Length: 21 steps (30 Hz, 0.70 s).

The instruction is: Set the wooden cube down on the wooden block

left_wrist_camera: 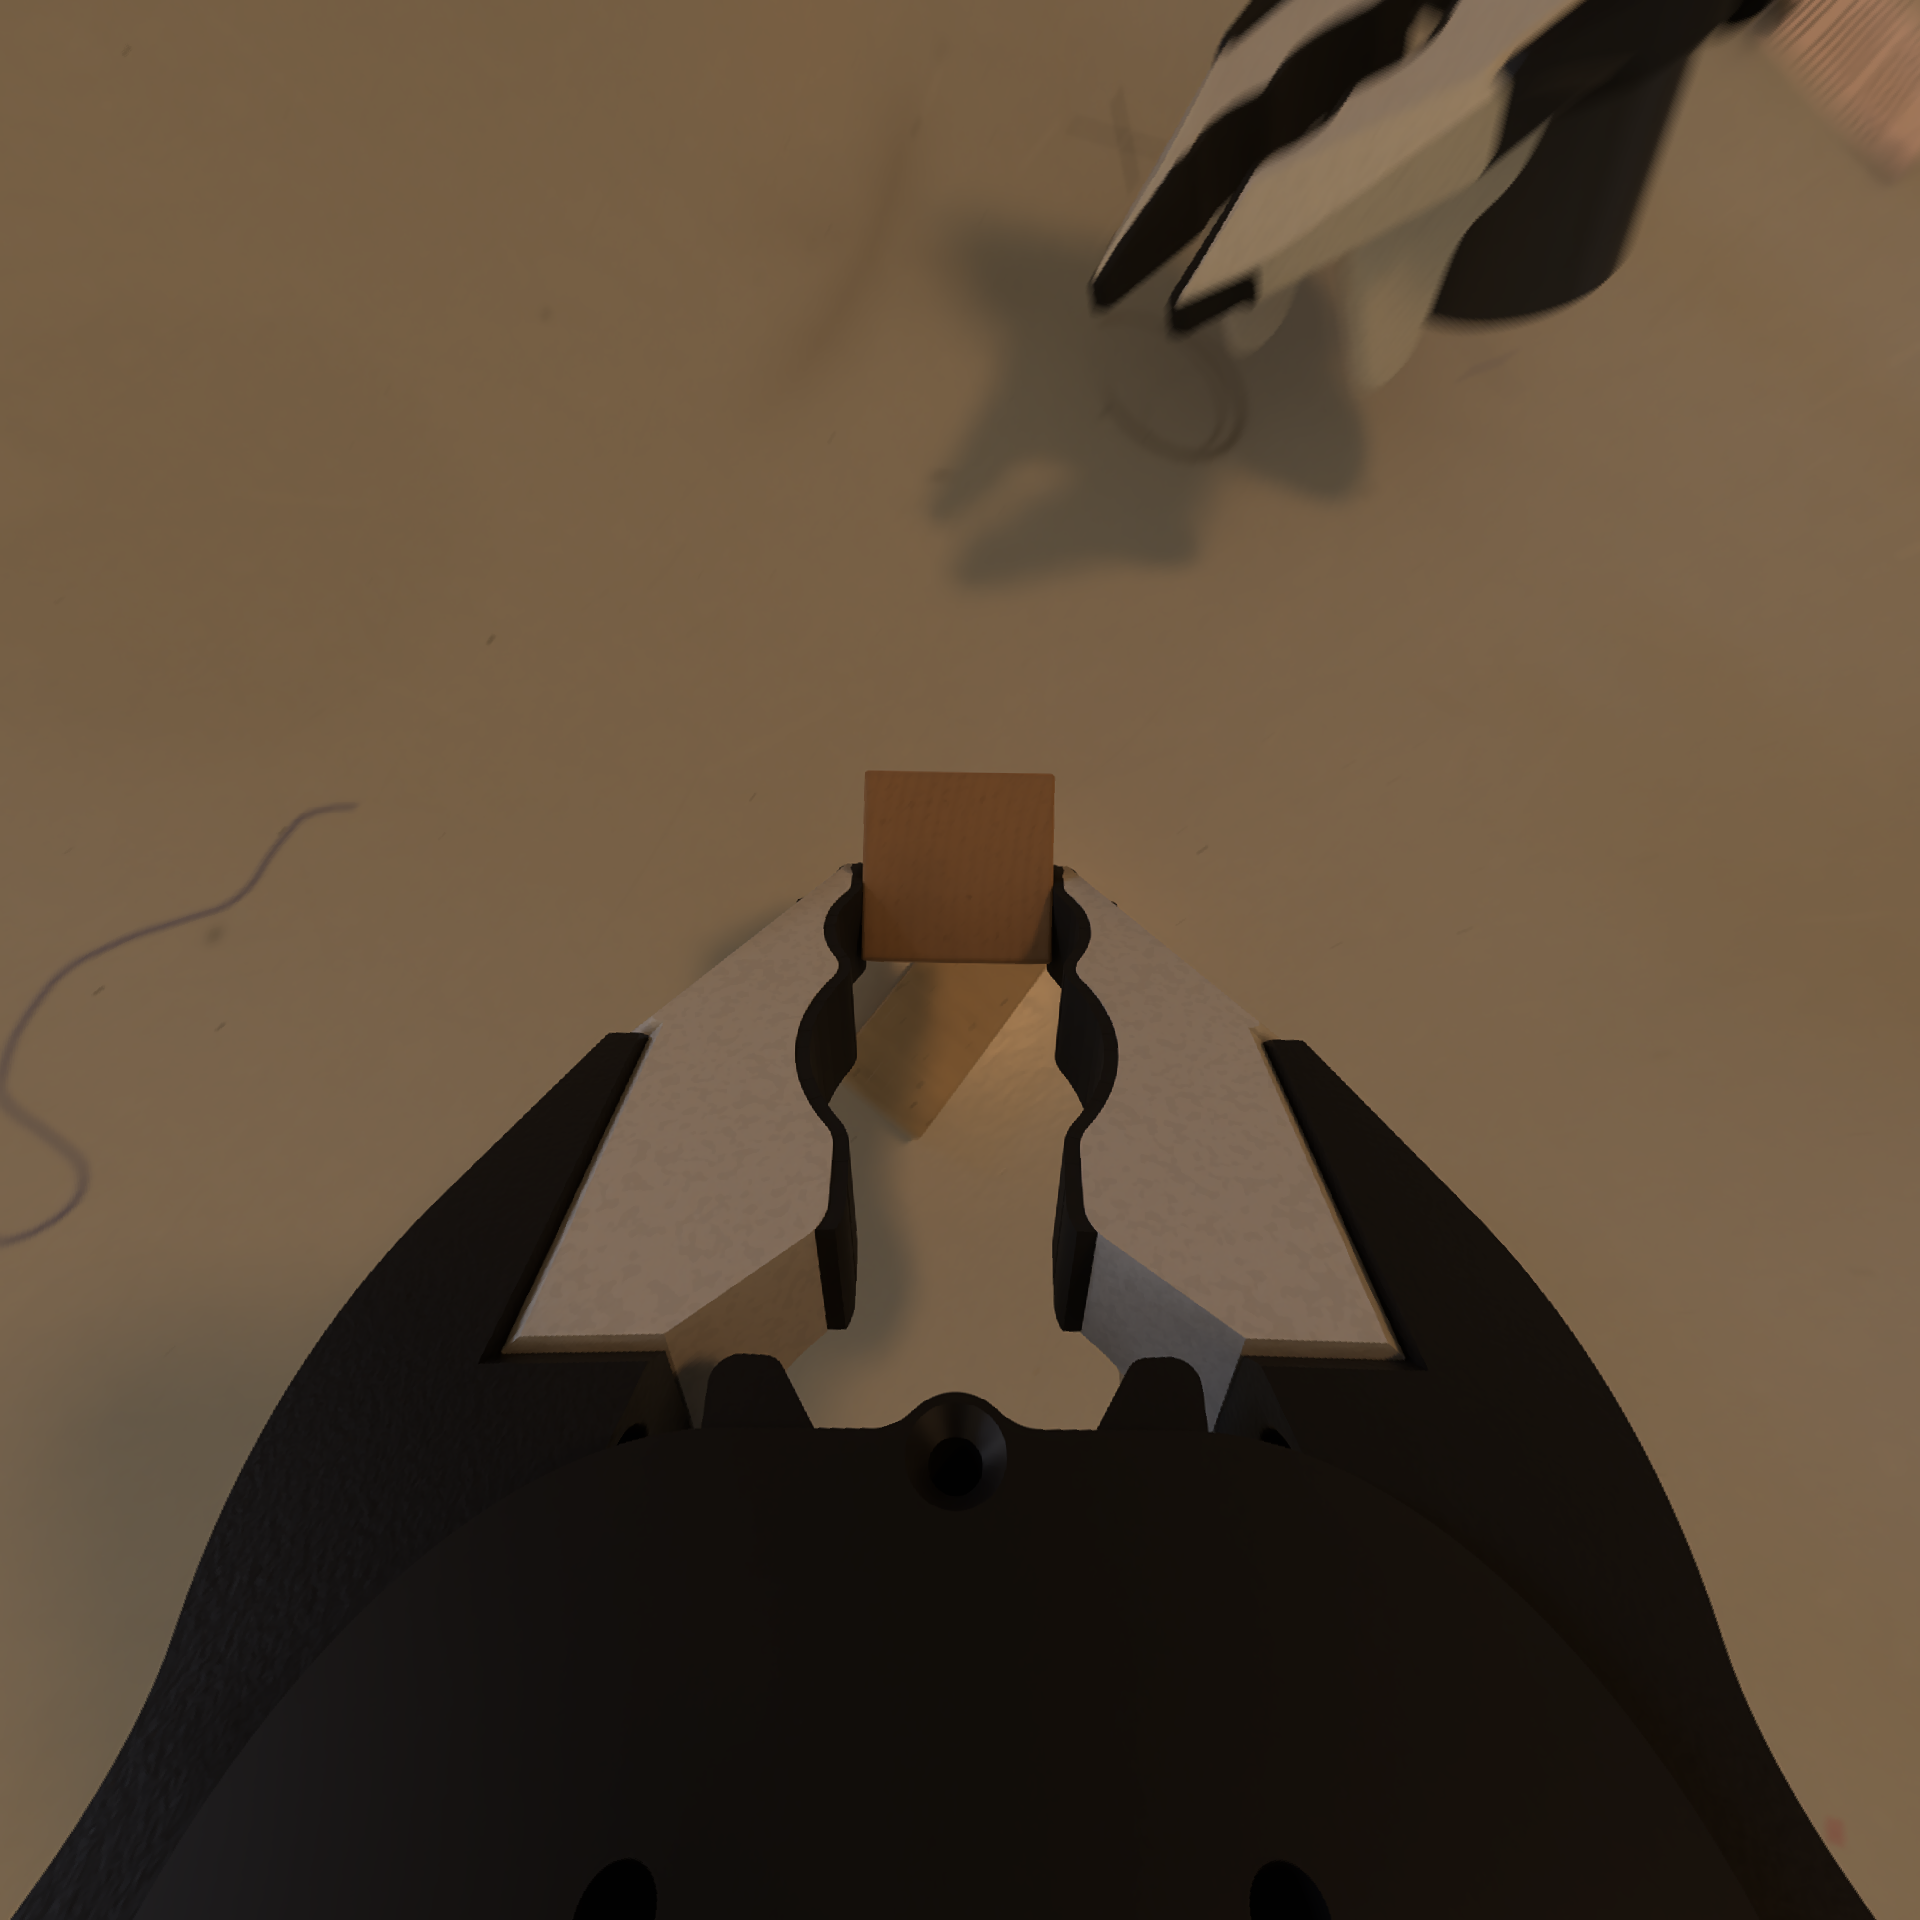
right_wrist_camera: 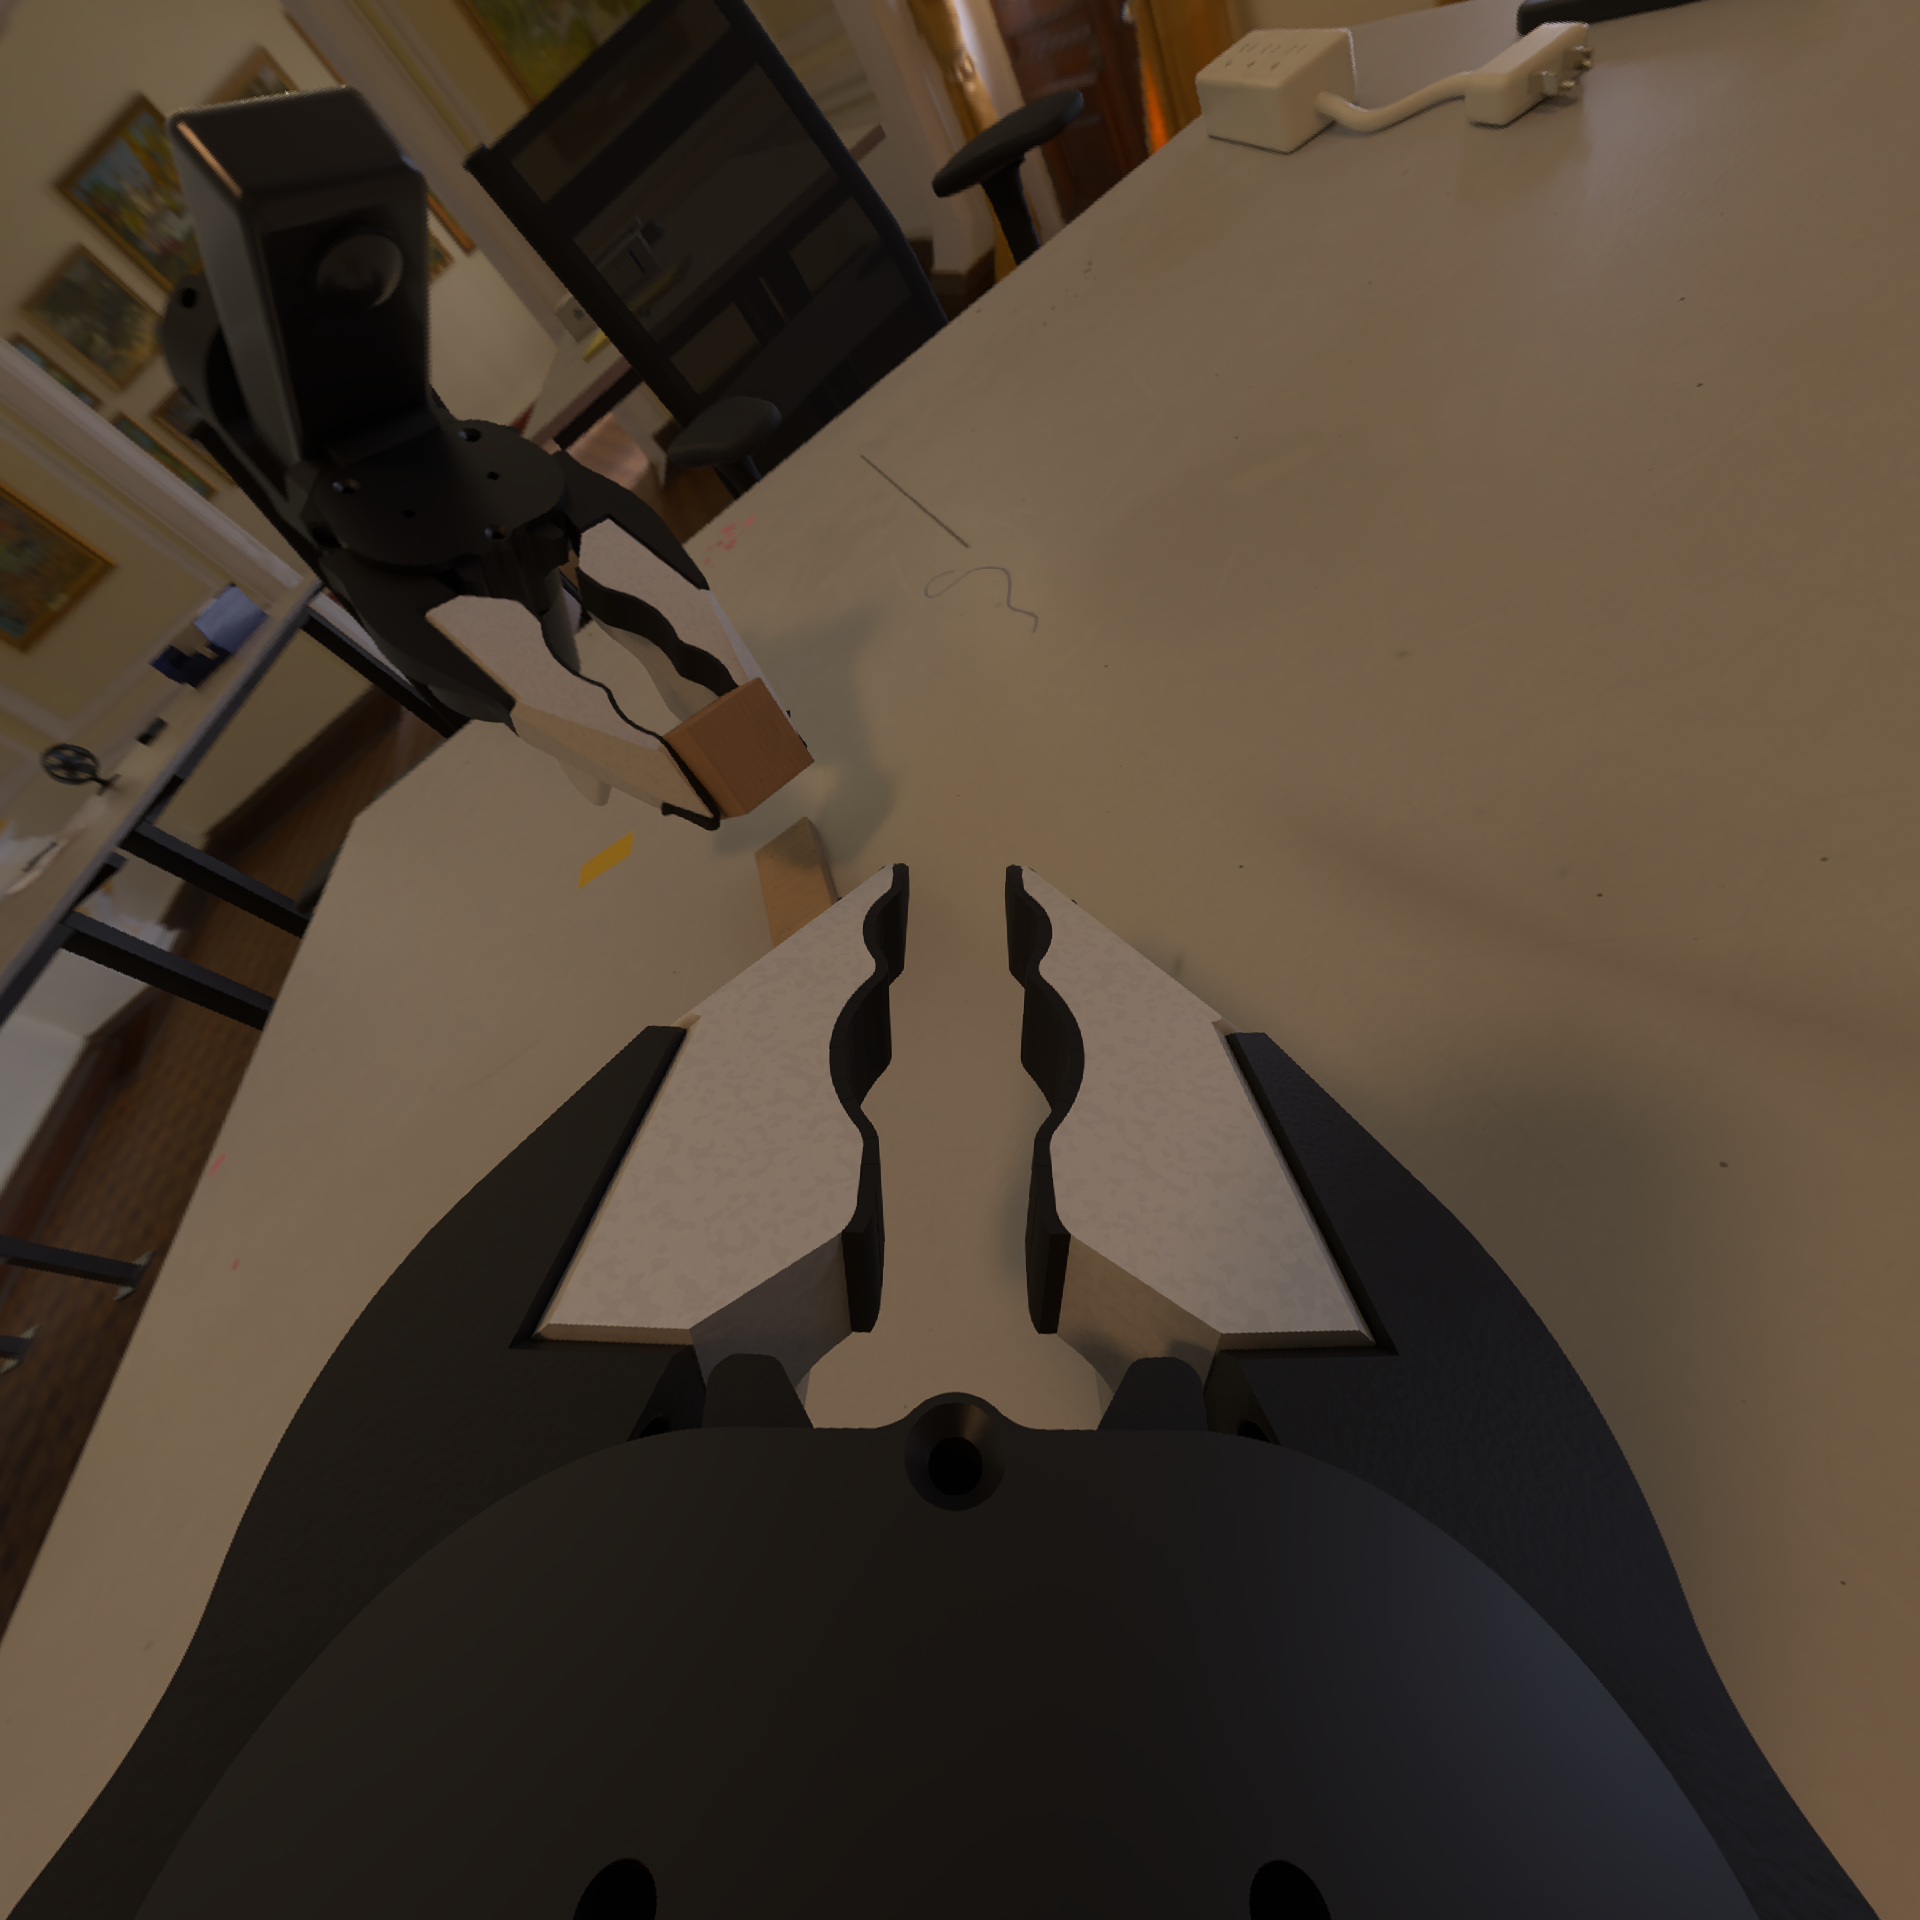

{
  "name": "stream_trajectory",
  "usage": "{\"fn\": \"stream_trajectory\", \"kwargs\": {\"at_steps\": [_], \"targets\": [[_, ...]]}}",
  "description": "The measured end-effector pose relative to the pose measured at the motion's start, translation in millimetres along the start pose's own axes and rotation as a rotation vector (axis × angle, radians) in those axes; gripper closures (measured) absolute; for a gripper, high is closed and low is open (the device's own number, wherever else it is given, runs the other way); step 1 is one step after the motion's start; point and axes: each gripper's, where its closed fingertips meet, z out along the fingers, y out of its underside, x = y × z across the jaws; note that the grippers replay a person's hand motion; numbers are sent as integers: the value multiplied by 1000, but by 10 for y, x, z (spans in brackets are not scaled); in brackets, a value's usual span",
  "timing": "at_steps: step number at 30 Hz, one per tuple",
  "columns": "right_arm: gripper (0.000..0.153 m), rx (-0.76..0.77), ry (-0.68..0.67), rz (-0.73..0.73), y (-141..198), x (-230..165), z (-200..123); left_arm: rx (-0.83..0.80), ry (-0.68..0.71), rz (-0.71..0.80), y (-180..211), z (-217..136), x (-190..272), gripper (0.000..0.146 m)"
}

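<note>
Left tongs (left_wrist_camera: 956, 914): they pinch the wooden cube (left_wrist_camera: 958, 868) by two sides, right at the tips, in the middle of the left wrist view. I think the grip is at the tips so the cube's bottom stays free to sit on something.

Wooden cube: it is up in the air, not on the worktop (left_wrist_camera: 416, 520). In the right wrist view it shows at the left middle of the frame, slanted and held above the block.

Wooden block (left_wrist_camera: 940, 1049): a pale, long piece lying flat on the worktop. In the left wrist view it peeks out just under the cube, between the two fingers. In the right wrist view only its end shows, just past the tip of the right tongs' left finger.

Right tongs (right_wrist_camera: 956, 894): they are spread a little and hold nothing. They point along the worktop beside the block, not touching it as far as I can see. I guess they wait out of the way.

How far along: the cube looks nearly over the block but not set down. The next move would be to go lower, level the cube, then let go.

Other things: a thin scribble (left_wrist_camera: 125, 997) at the left edge of the left wrist view, and a white power strip (right_wrist_camera: 1273, 88) at the upper right of the right wrist view.
</note>
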Motion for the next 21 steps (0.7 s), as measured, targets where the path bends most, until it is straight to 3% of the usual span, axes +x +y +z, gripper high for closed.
{"fn": "stream_trajectory", "kwargs": {"at_steps": [4,11,16,21], "targets": [[134,-54,39,-57,77,21,64,-125,-77,138,182,71,-73,112],[135,-193,44,-268,292,-66,215,-249,94,381,296,214,31,112],[135,-151,54,-269,226,-57,176,-300,158,533,342,239,53,112],[135,-151,39,-247,226,-69,176,-252,179,810,330,239,68,112]]}}
